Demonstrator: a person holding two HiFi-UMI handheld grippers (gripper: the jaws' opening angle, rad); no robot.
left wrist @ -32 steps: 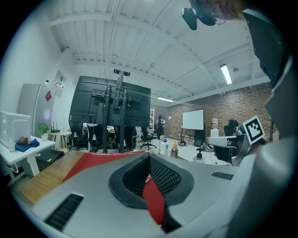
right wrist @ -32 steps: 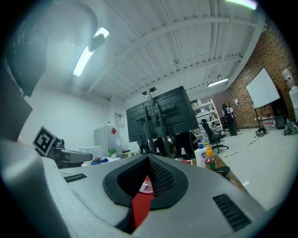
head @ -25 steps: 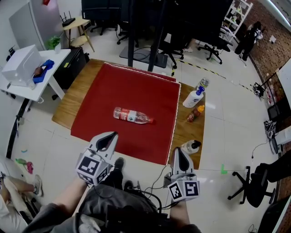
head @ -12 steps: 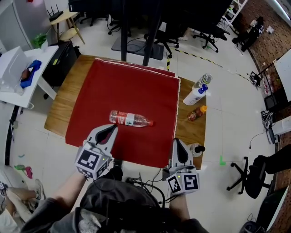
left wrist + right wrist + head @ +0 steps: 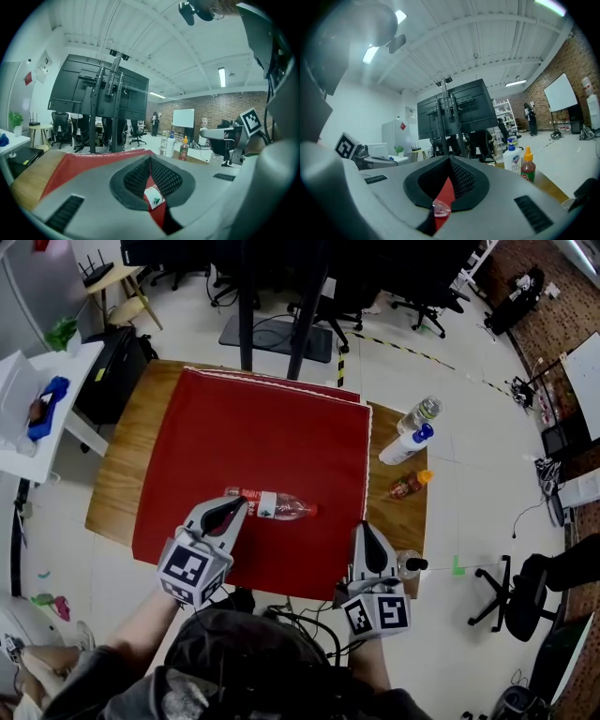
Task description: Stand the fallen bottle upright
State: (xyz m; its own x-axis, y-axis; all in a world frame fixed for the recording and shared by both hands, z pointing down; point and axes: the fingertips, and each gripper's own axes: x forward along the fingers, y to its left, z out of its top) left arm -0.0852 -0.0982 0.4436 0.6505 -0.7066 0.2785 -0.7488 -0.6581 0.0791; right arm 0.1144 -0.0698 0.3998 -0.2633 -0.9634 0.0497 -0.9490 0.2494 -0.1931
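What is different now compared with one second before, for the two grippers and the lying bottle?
Both grippers moved forward over the red cloth: the left gripper now nears the bottle, and the right gripper is at its near corner. Nothing was taken hold of, and both stay shut. The bottle lies on its side as before.

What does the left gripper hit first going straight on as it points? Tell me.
Most likely the fallen bottle: the left gripper, jaws shut, points at its labelled part just ahead on the red cloth; the gap is unclear.
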